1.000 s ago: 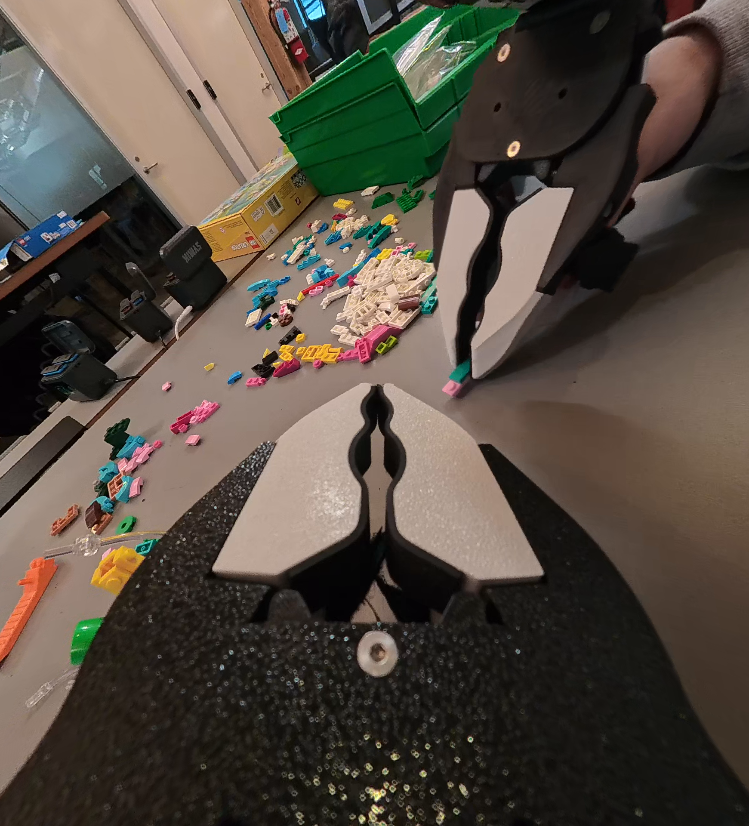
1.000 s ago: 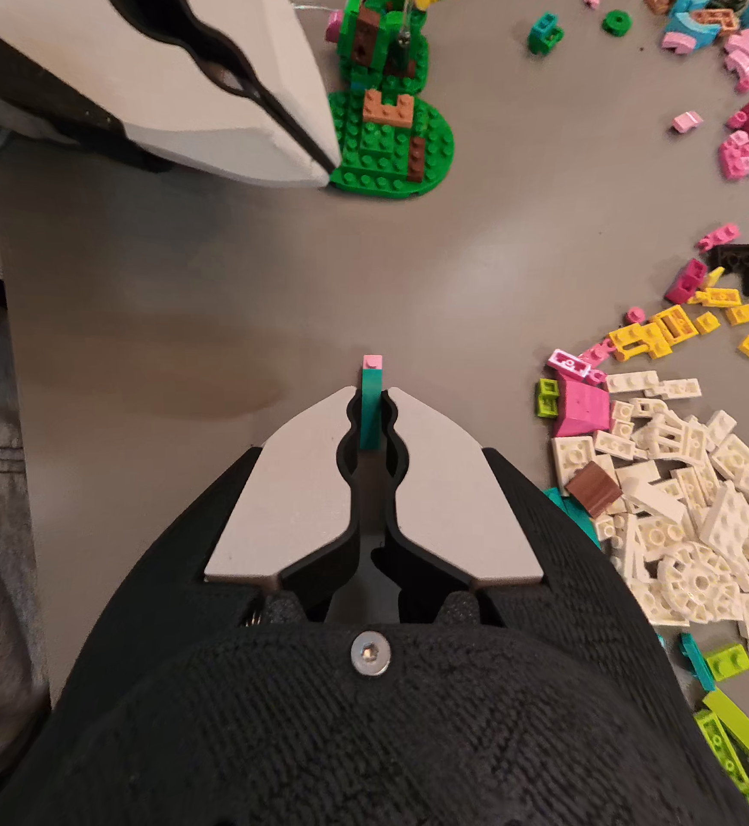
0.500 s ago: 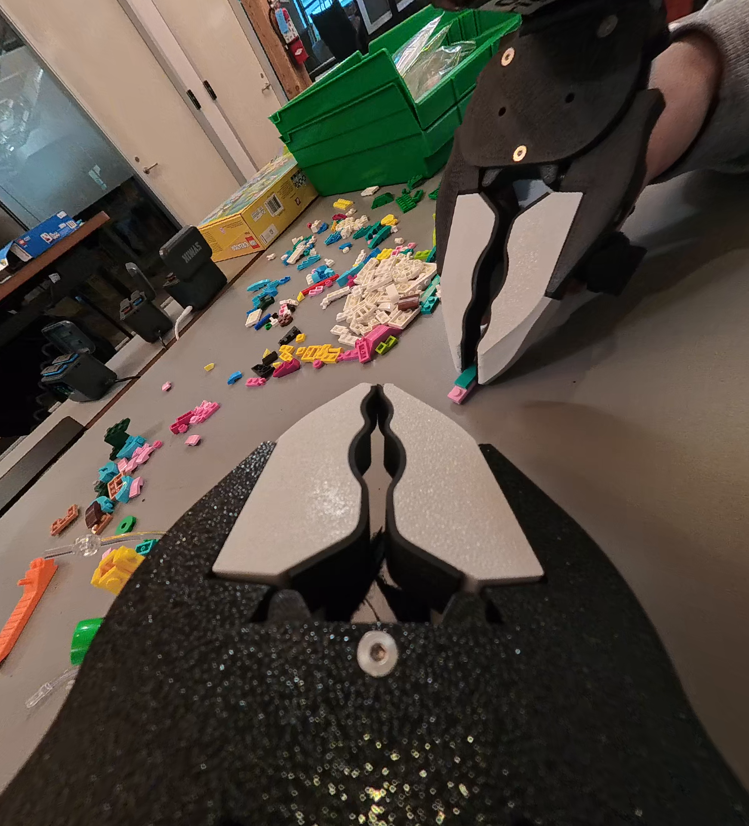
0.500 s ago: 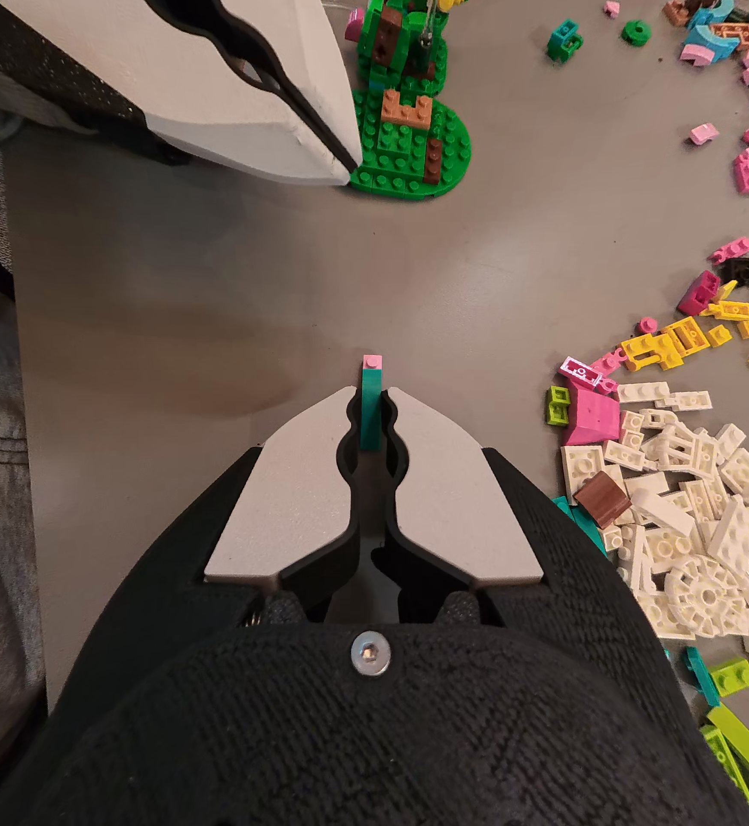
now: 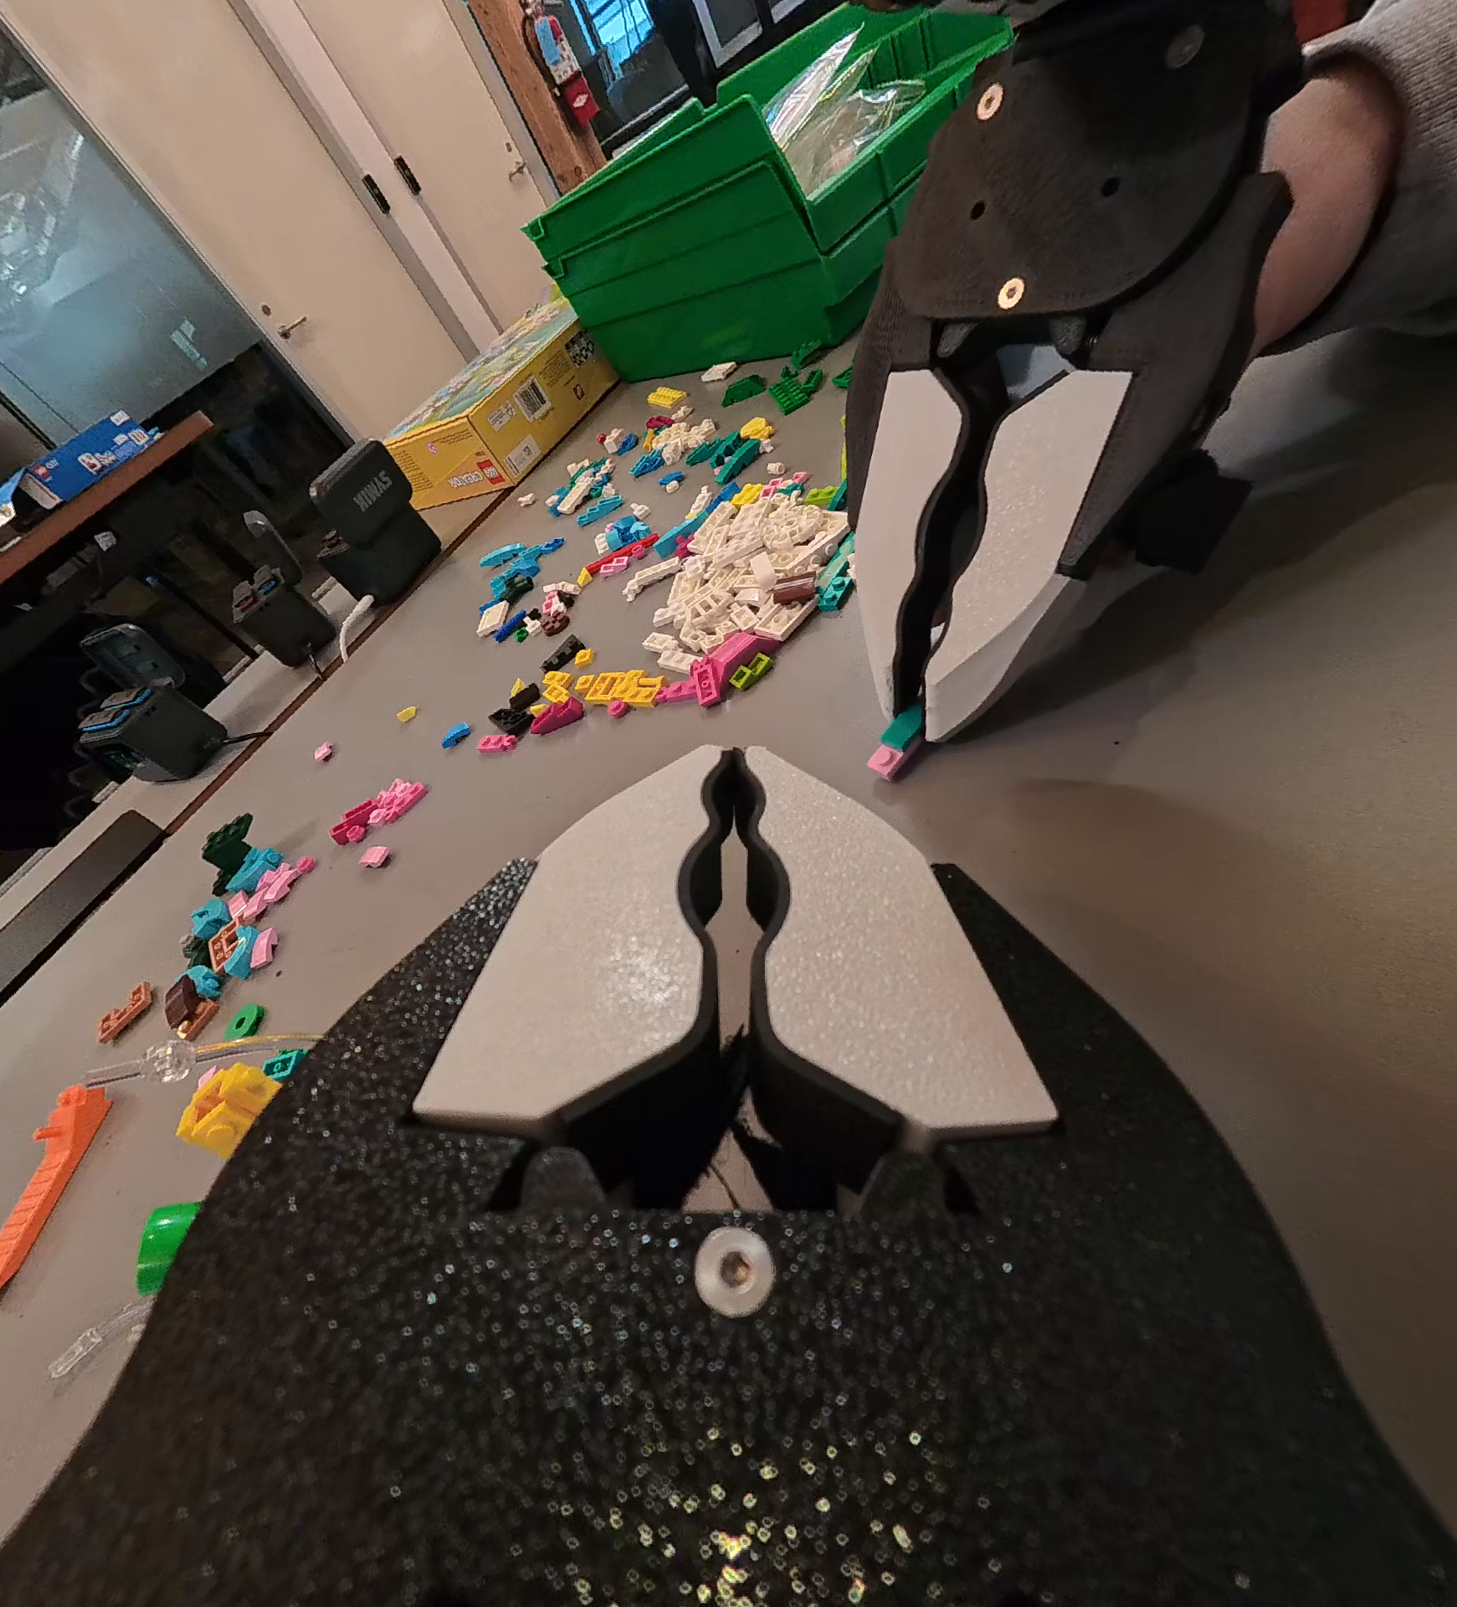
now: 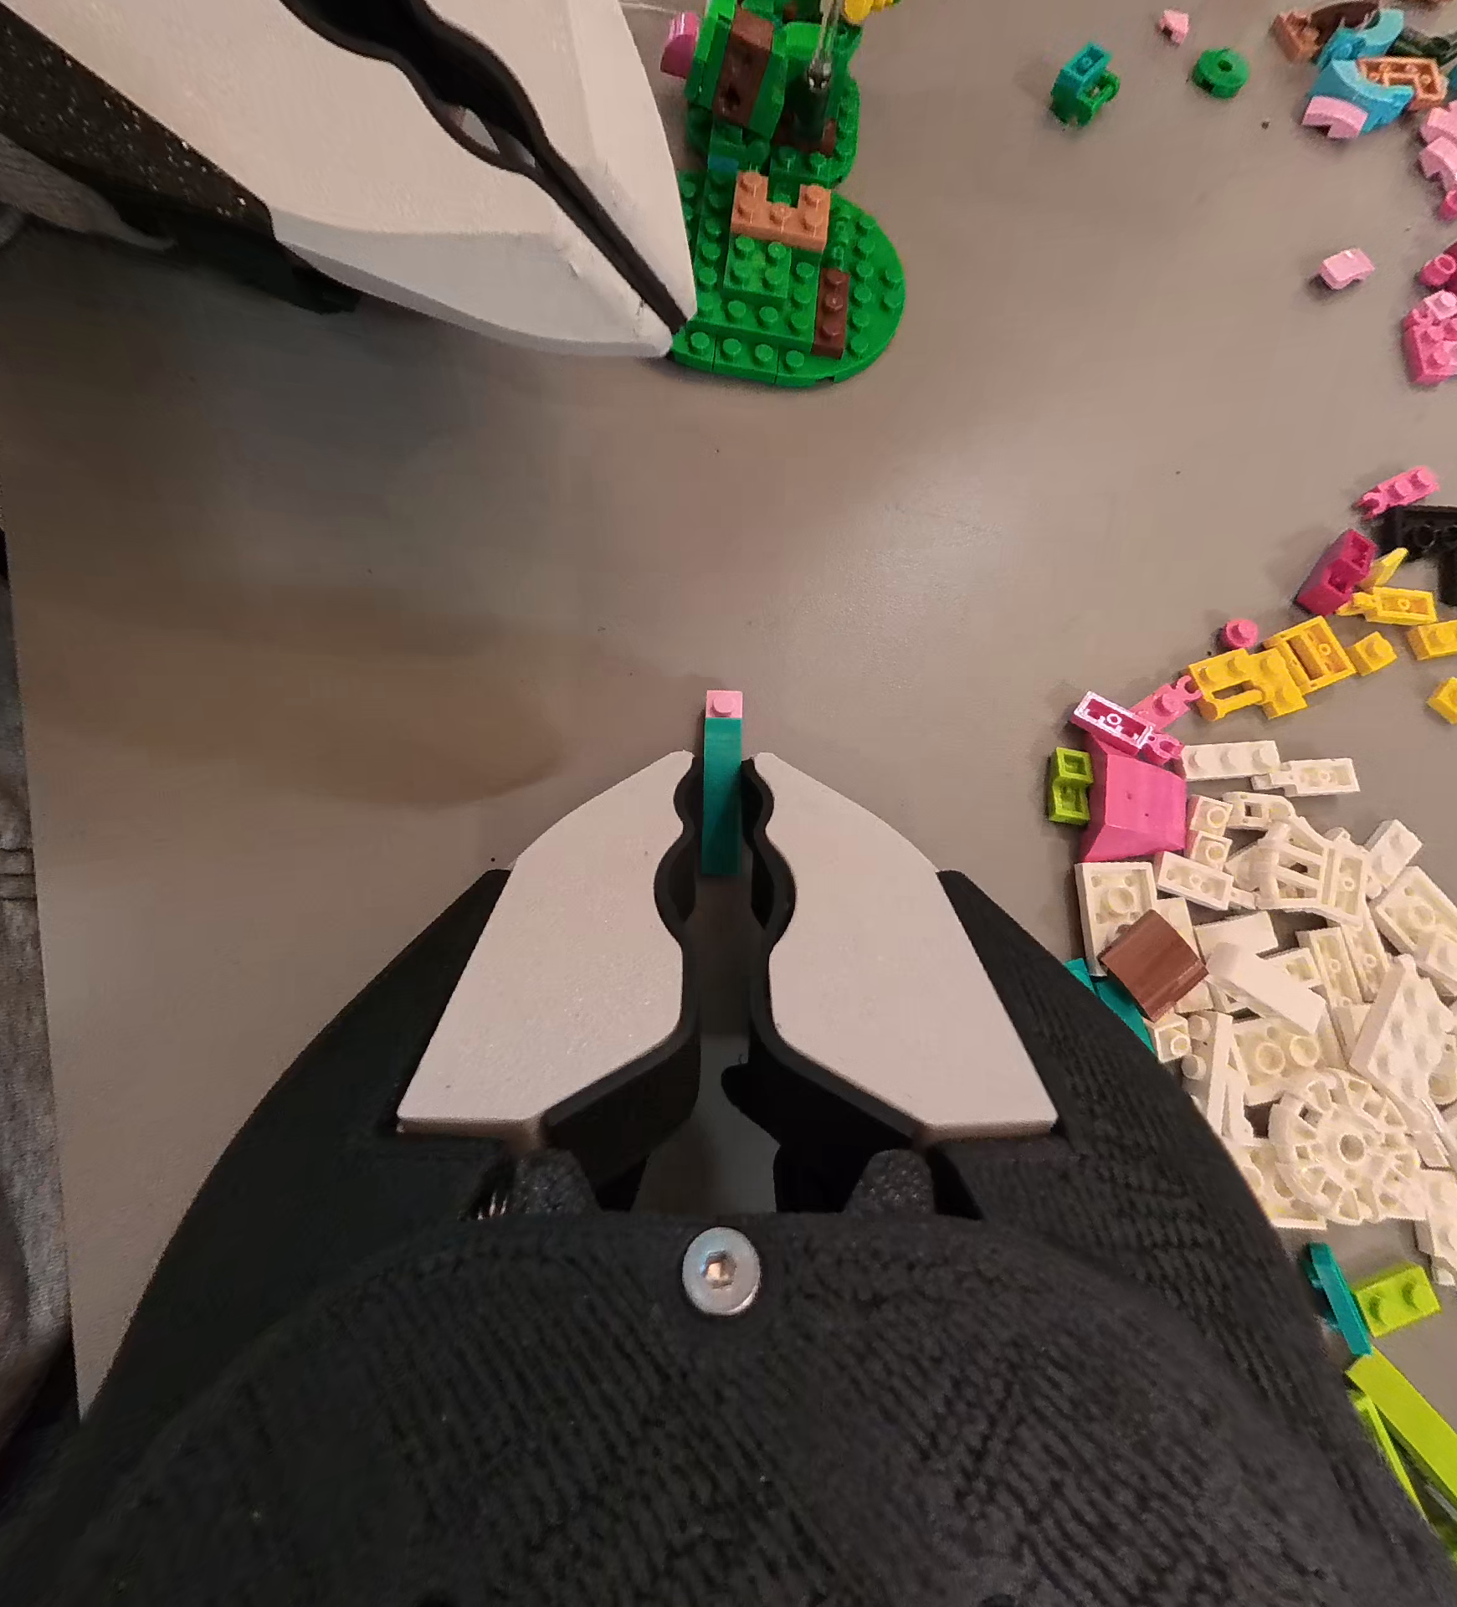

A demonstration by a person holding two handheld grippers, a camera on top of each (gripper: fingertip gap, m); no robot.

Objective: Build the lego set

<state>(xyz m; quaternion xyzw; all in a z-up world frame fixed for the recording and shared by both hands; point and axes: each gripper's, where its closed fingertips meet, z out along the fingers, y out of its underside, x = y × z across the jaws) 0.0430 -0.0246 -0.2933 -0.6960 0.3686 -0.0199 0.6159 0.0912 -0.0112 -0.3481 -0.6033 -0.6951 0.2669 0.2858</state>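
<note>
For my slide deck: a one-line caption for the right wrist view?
Right gripper clamps a teal brick tipped with a pink plate.

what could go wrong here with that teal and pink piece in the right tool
1. The right tool pinches only the narrow teal brick, and the pink plate sticks out past its tips; pressing against the grey table might pop the plate off or twist the brick.
2. The white brick pile lies close beside it; a sideways sweep could scatter bricks.
3. The shut left tool sits at the green build and could nudge it.
</note>
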